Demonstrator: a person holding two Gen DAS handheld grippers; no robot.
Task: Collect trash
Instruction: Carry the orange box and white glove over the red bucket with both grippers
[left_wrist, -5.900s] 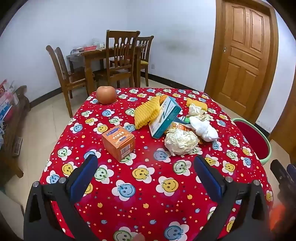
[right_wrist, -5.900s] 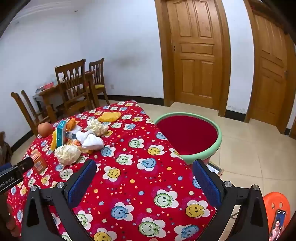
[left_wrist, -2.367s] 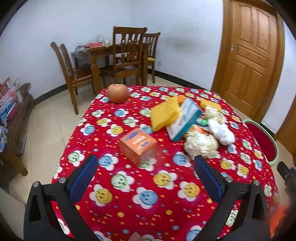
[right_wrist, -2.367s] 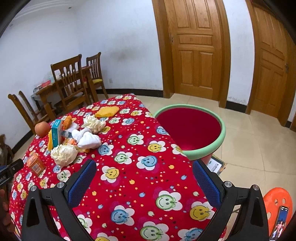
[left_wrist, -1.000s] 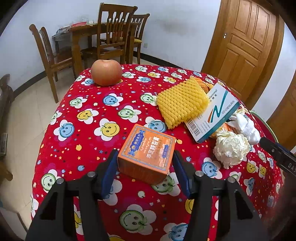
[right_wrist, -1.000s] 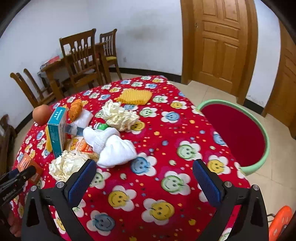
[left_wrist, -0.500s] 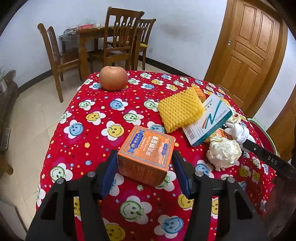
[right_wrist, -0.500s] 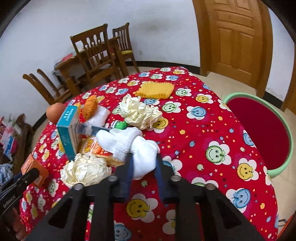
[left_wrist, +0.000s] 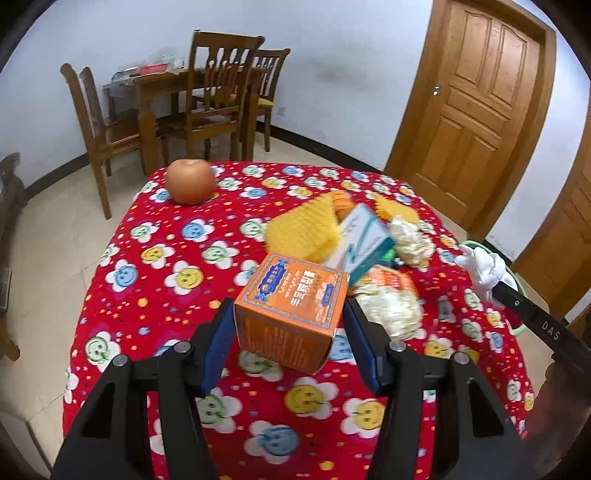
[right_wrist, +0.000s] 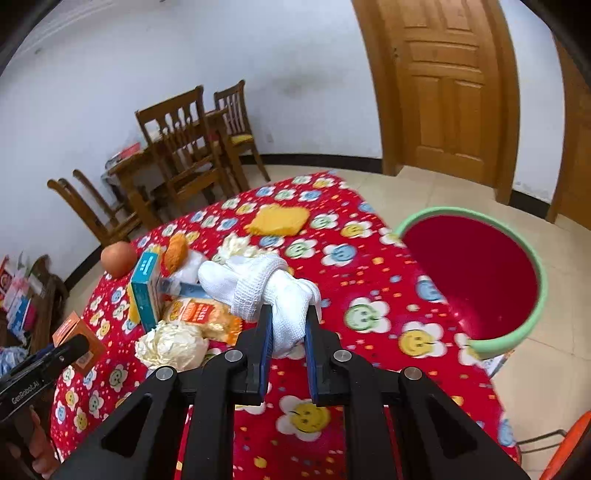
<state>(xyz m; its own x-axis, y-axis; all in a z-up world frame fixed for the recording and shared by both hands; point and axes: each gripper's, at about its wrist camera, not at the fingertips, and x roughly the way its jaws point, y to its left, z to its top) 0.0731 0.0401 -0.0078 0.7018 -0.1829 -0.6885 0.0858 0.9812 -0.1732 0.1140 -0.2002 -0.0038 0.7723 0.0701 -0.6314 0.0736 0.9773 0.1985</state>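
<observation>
My left gripper (left_wrist: 290, 341) is shut on an orange box (left_wrist: 291, 312), lifted off the red smiley tablecloth (left_wrist: 177, 295). My right gripper (right_wrist: 287, 334) is shut on a white sock bundle (right_wrist: 258, 288), raised above the table. In the left wrist view that white bundle (left_wrist: 484, 267) hangs at the right gripper's tip. Still on the cloth lie a crumpled paper ball (right_wrist: 171, 343), a teal box (right_wrist: 146, 291), a snack wrapper (right_wrist: 201, 315), yellow foam netting (left_wrist: 303, 230) and another yellow foam pad (right_wrist: 279, 219). A red bin with a green rim (right_wrist: 476, 277) stands right of the table.
An apple (left_wrist: 190, 181) sits at the table's far left corner. Wooden chairs and a dining table (left_wrist: 199, 99) stand behind. Wooden doors (right_wrist: 447, 88) line the right wall. A shelf with packets (right_wrist: 18, 299) is at the far left.
The right gripper closed on the white sock bundle and lifted it toward the right. The left gripper raised the orange box off the cloth.
</observation>
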